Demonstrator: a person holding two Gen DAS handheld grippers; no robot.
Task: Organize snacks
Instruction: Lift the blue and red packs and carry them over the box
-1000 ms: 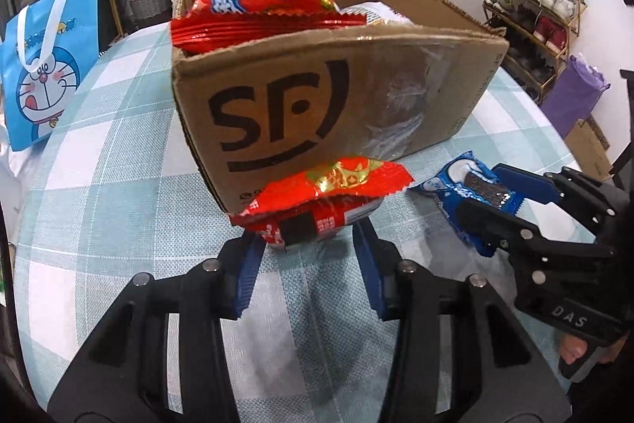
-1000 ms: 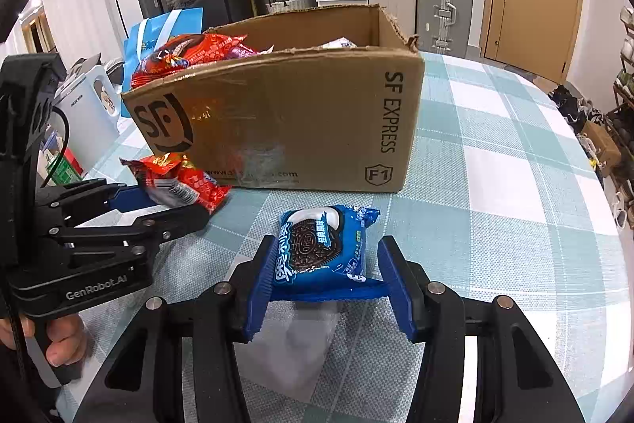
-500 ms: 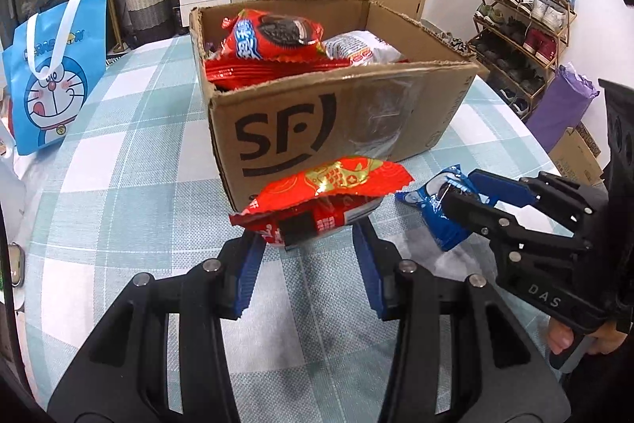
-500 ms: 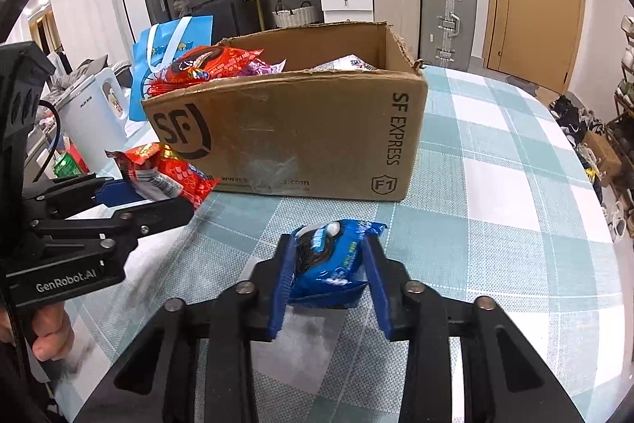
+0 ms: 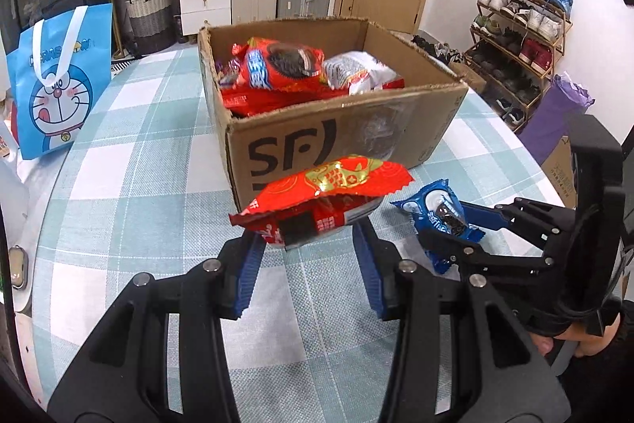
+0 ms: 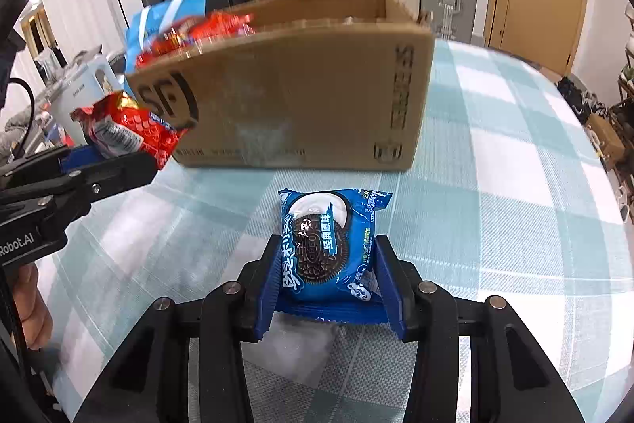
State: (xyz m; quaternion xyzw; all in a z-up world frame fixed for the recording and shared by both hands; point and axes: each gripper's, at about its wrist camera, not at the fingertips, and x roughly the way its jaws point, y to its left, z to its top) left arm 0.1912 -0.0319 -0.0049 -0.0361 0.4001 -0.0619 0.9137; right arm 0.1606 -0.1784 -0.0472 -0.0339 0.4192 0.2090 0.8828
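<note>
My left gripper (image 5: 309, 248) is shut on a red snack packet (image 5: 321, 199) and holds it above the table in front of the SF cardboard box (image 5: 337, 141); the packet also shows in the right wrist view (image 6: 126, 133). My right gripper (image 6: 331, 284) is shut on a blue Oreo packet (image 6: 329, 244), lifted off the table; this packet also shows in the left wrist view (image 5: 440, 217). The box (image 6: 285, 98) holds several red and white snack packets (image 5: 285, 70).
The box stands on a round table with a teal checked cloth (image 5: 130, 161). A blue Doraemon bag (image 5: 59, 82) stands at the table's left edge. Suitcases, drawers and a shoe rack (image 5: 519, 38) stand beyond the table.
Both grippers have risen with their packets, so the box's inside now shows from above in the left wrist view. The right gripper closed on the blue packet and lifted it.
</note>
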